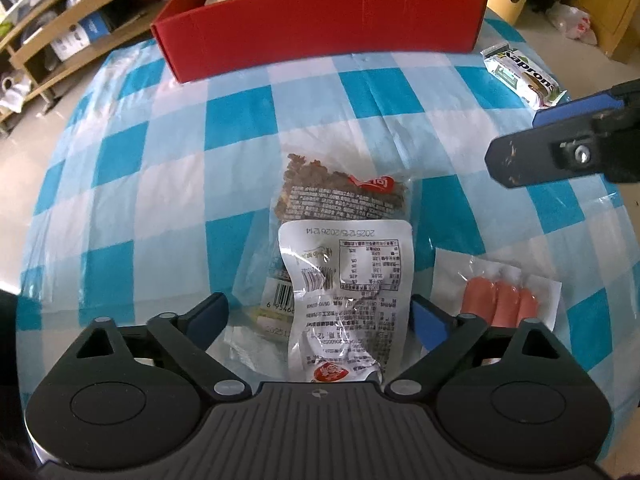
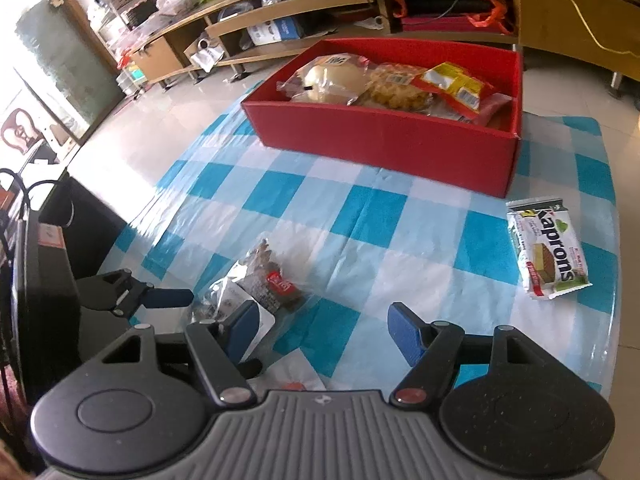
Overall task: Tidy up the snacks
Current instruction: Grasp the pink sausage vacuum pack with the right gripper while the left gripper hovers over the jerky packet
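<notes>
Left wrist view looks down over the left gripper (image 1: 320, 320), held low above the checked tablecloth (image 1: 168, 184) with its jaws spread wide. Between its blue fingers (image 1: 430, 322) lies a white snack pouch (image 1: 348, 276), printed side up — whether the pads touch it cannot be told. Just ahead of that pouch, partly under it, sits a clear bag of brown snacks (image 1: 340, 196). Off the right finger lies a sealed pack of sausages (image 1: 502, 300). Far ahead stands the red box (image 1: 320, 36), already holding several packets.

Right wrist view shows the right gripper (image 2: 320, 330) hovering over the cloth, jaws wide and holding nothing. A Kaprons wafer pack (image 2: 546, 248) lies ahead to its right — near the box corner.
</notes>
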